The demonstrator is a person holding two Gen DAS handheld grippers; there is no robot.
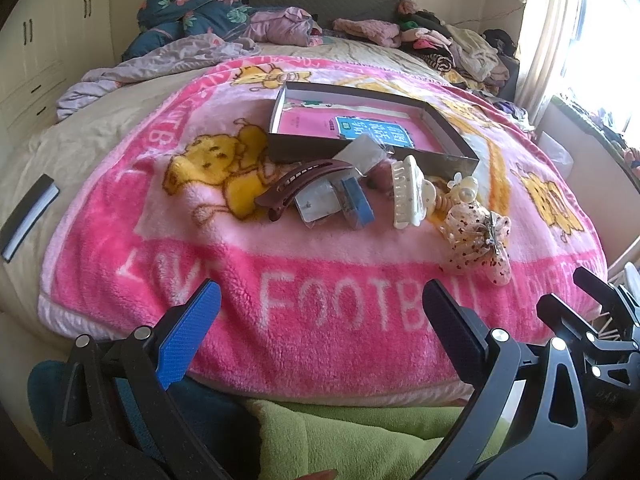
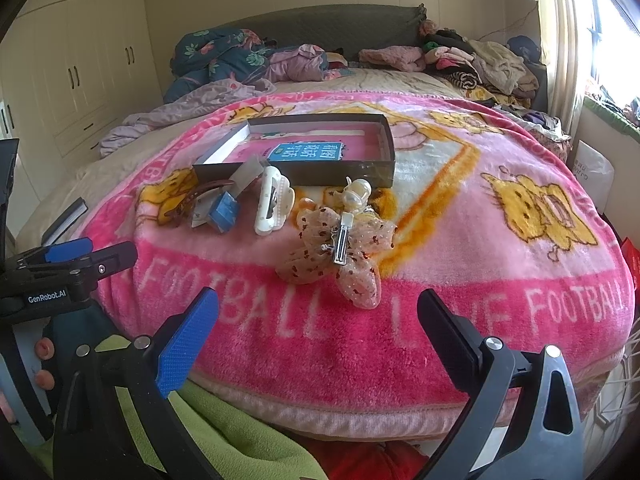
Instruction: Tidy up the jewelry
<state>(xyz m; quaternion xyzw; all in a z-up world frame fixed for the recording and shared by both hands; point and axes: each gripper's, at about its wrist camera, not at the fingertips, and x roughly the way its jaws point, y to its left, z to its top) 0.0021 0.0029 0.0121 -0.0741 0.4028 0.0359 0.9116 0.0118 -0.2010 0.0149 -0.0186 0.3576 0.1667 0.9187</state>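
A shallow dark box (image 1: pixel 452 156) (image 2: pixel 340 170) with a pink book inside sits on the pink blanket (image 1: pixel 320 340) (image 2: pixel 480 300). In front of it lie hair accessories: a brown barrette (image 1: pixel 300 186) (image 2: pixel 188 200), a blue item (image 1: pixel 358 202) (image 2: pixel 224 212), a white claw clip (image 1: pixel 408 192) (image 2: pixel 272 204), a pearl clip (image 1: pixel 464 192) (image 2: pixel 356 196) and a lacy bow clip (image 1: pixel 480 240) (image 2: pixel 340 256). My left gripper (image 1: pixel 320 320) is open and empty near the blanket's front edge. My right gripper (image 2: pixel 318 328) is open and empty, just before the bow clip.
The bed's far end holds piled clothes (image 1: pixel 440 40) (image 2: pixel 460 60) and a floral quilt (image 1: pixel 192 12) (image 2: pixel 216 56). A dark notebook (image 1: pixel 28 216) (image 2: pixel 66 220) lies left of the blanket. Green cloth (image 1: pixel 360 436) (image 2: pixel 240 440) lies below the grippers. Wardrobes stand left, a window right.
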